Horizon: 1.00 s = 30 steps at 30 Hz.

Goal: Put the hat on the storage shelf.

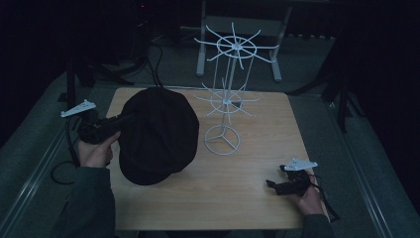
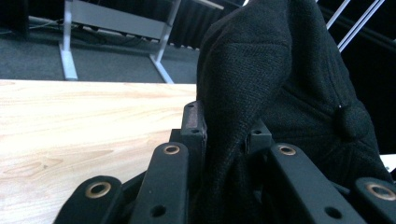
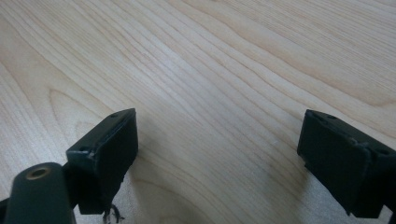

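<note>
A black cloth cap (image 1: 158, 136) hangs over the left half of the wooden table (image 1: 262, 144), its brim toward the front. My left gripper (image 1: 131, 119) is shut on the cap's left edge. In the left gripper view the cap (image 2: 280, 70) folds down between the two jaws of that gripper (image 2: 224, 128), which pinch the fabric. A white wire display rack (image 1: 229, 101) with two rings of hooks stands right of the cap. My right gripper (image 1: 271, 185) rests low at the table's front right, open. In the right gripper view, the right gripper (image 3: 217, 144) has bare wood between its jaws.
The rack's round base (image 1: 222, 140) sits at the table's middle, close to the cap's right edge. A white-legged frame (image 1: 277, 69) stands on the floor behind the table. Cables (image 1: 156, 74) trail off the far left corner.
</note>
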Tool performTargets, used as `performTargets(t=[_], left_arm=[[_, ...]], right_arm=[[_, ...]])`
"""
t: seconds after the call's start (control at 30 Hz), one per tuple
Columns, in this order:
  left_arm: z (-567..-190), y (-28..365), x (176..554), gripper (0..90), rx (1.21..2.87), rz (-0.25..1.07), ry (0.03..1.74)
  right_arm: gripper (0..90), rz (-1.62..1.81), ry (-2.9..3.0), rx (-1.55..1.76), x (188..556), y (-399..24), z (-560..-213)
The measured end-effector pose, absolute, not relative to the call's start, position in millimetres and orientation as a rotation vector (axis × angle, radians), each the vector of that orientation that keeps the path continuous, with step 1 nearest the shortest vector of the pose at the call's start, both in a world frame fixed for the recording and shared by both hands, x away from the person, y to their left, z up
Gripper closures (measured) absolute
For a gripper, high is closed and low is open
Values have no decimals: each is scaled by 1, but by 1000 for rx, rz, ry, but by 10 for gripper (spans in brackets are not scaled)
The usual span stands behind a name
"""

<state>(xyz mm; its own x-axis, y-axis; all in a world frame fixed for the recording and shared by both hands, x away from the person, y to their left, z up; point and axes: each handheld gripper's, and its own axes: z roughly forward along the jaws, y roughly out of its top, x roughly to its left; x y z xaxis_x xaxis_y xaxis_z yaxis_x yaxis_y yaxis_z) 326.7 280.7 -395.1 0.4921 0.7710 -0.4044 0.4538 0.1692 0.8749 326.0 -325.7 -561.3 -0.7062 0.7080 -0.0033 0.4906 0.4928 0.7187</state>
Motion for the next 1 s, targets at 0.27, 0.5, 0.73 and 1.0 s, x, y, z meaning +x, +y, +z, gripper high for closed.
performTargets(t=[0.27,0.5,0.73,1.0], left_arm=[[-388,282,328,770,1433,300,1122],[-384,280,330,767,1401,280,1111],[-380,279,332,767,1382,258,1112],[-374,278,333,766,1359,243,1094]], right_arm=[[122,1033,2442,1011,326,-326,-561],[122,1033,2442,1010,326,-326,-561],[122,1033,2442,1010,326,-326,-561],[122,1033,2442,1009,326,-326,-561]])
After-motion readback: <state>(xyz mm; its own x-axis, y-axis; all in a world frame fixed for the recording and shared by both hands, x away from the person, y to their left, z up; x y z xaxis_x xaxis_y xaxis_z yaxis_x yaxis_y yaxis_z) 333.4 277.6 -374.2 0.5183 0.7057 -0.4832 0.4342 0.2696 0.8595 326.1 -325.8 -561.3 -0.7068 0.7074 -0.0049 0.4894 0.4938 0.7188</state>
